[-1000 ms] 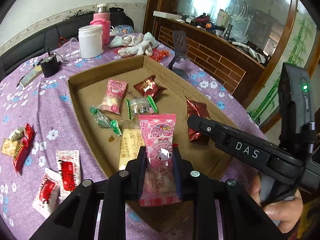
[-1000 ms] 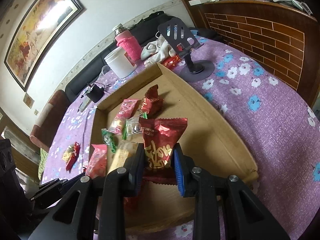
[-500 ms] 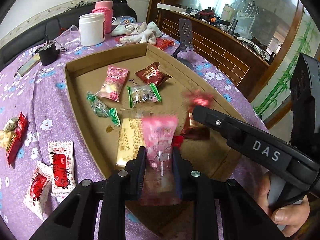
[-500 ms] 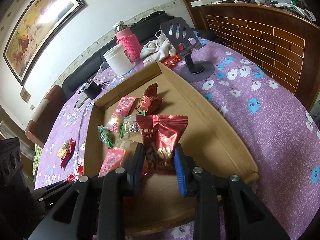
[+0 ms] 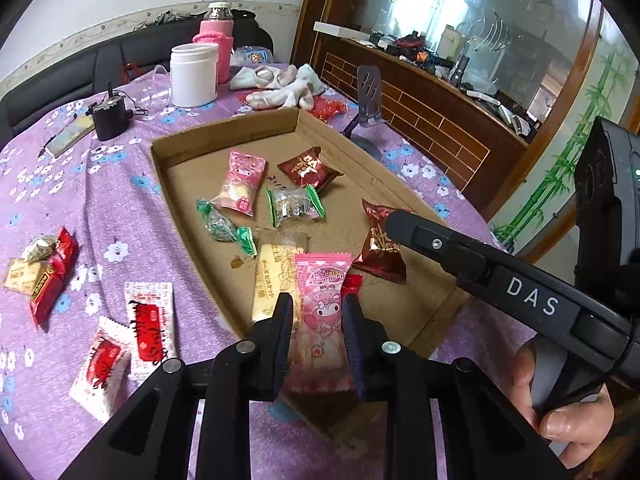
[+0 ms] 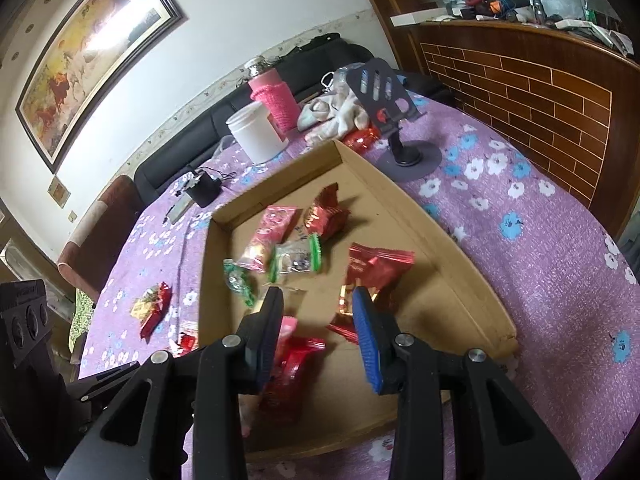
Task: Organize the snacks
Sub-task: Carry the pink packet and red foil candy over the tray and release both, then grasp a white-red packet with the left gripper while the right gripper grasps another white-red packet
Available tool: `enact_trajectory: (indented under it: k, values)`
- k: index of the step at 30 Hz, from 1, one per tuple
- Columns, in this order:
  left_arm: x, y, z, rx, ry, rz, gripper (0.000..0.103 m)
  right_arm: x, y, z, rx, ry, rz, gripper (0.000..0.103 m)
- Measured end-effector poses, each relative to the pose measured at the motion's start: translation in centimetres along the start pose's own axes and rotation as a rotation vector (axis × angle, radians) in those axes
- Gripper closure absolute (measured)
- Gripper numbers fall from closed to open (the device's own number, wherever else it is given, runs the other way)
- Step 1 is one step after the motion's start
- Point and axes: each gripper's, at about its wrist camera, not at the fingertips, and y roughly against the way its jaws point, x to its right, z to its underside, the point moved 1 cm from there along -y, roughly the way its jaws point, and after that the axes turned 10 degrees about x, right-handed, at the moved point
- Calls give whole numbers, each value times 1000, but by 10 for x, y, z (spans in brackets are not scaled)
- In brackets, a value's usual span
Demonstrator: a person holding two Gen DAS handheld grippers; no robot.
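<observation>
Left gripper [image 5: 316, 316] pinching pink snack packet [image 5: 322, 312] over cardboard tray [image 5: 224, 136]; right gripper [image 6: 318, 322] jaws just spreading, red packet [image 6: 376, 268] loose beyond them

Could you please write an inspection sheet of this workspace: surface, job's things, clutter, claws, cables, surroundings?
Surface: round table under a purple flowered cloth.
Job's things: cardboard tray holds several wrapped snacks; four or so more snacks lie on the cloth left of it, among them a white-and-red packet.
Clutter: white jar, pink-sleeved bottle, white socks, phone stand, small black device.
Claws: left claw shut on a pink snack packet; right claw has just been opening, and the red snack packet lies in the tray beyond it.
Cables: thin wire at the black device.
Surroundings: black sofa, framed painting, brick-pattern counter.
</observation>
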Motion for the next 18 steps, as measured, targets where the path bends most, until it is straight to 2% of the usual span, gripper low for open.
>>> enact_trajectory:
  k: [6, 10, 11, 12, 14, 16, 18]
  values:
    - [-17, 27, -1, 34, 6, -9, 77, -21, 4, 1, -3, 30, -32, 69]
    - [-43, 49, -2, 63, 31, -41, 77, -37, 3, 3, -12, 52, -56, 68]
    - [-52, 54, -2, 65, 35, -55, 76, -42, 2, 4, -17, 56, -64, 68]
    - [-60, 58, -1, 63, 34, -76, 69, -45, 1, 5, -23, 61, -71, 68]
    - [-78, 66, 2, 62, 28, -123, 61, -54, 0, 8, -31, 75, -85, 68]
    - [-98, 71, 6, 53, 28, -170, 60, -61, -1, 10, -34, 88, -93, 68]
    - [-111, 69, 10, 27, 33, -180, 60, -69, -3, 13, -40, 98, -102, 68]
